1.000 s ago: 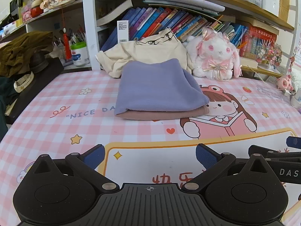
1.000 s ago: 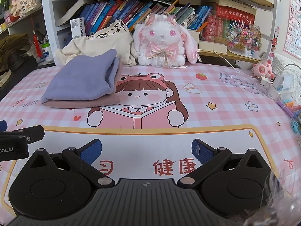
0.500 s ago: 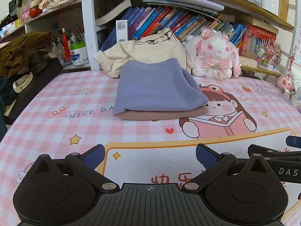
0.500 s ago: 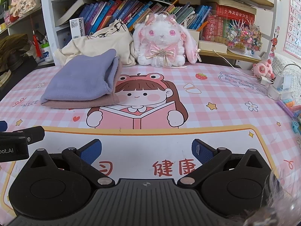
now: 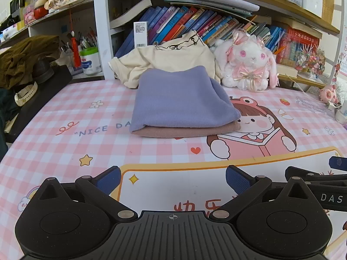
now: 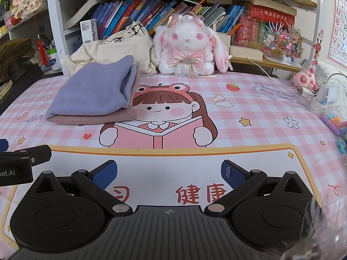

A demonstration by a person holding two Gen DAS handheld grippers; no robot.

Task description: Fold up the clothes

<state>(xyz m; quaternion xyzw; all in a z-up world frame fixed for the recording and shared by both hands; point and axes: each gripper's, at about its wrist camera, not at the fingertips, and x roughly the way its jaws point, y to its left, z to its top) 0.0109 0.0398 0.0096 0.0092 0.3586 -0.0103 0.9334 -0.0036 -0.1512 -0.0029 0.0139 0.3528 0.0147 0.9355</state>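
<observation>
A folded lilac garment (image 5: 180,101) (image 6: 93,91) lies on top of a folded dusty-pink one (image 5: 186,131) (image 6: 93,119) on the pink checked desk mat (image 5: 65,134) (image 6: 249,108). Behind the stack a cream garment (image 5: 173,58) (image 6: 112,47) sits crumpled against the bookshelf. My left gripper (image 5: 173,177) is open and holds nothing, low over the mat's near white panel, well short of the stack. My right gripper (image 6: 169,172) is open and holds nothing too, beside the left one, with the stack off to its far left.
A white plush rabbit (image 5: 249,65) (image 6: 188,47) sits right of the cream garment. Bookshelves (image 5: 195,21) line the back. Dark clothes and a watch (image 5: 26,91) crowd the left edge. A charger, cable and small toys (image 6: 323,99) lie at the right edge.
Both views have shifted only slightly; the clothes have not moved and both grippers stay open.
</observation>
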